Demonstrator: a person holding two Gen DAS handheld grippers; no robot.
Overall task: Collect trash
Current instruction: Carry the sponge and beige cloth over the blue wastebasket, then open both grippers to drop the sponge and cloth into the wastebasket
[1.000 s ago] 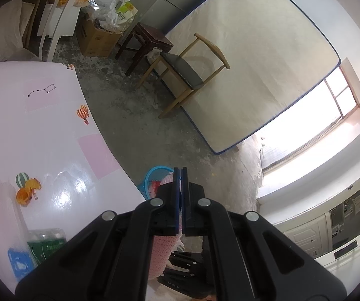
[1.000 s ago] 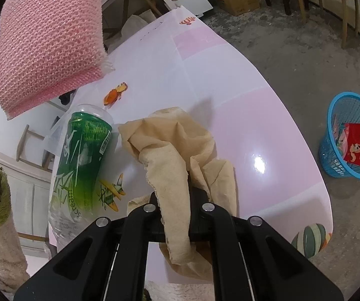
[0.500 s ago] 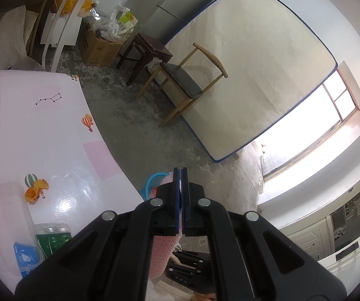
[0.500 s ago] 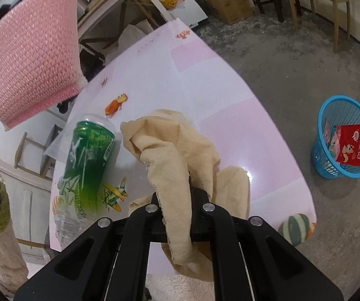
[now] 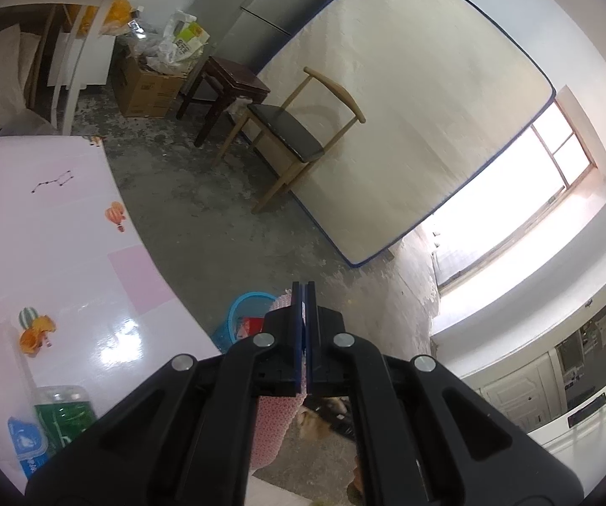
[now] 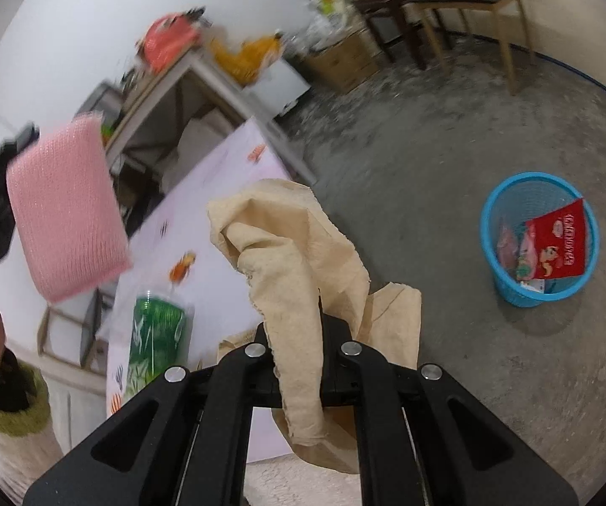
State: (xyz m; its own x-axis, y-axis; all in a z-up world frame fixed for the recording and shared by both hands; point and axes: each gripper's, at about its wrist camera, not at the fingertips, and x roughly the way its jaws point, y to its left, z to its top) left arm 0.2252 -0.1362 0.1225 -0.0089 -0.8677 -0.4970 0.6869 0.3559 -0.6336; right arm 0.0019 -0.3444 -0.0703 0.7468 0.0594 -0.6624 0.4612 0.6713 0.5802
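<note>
Crumpled beige paper (image 6: 303, 261), light and limp, hung pinched at mid-fold in the closed right gripper (image 6: 301, 324) beyond the table's edge (image 6: 261, 143), short of the blue basket (image 6: 509, 286); left gripper (image 5: 303, 329) was clamped on a pink sponge (image 6: 66, 211).

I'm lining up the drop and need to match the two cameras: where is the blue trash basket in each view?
Left wrist view: the blue basket is low and centre-left, on the floor just past the table edge, partly hidden behind the left claw.
Right wrist view: it stands in full view on the floor at right.
Shared landmark: the red snack packet inside it, glimpsed from the left wrist too.
</note>
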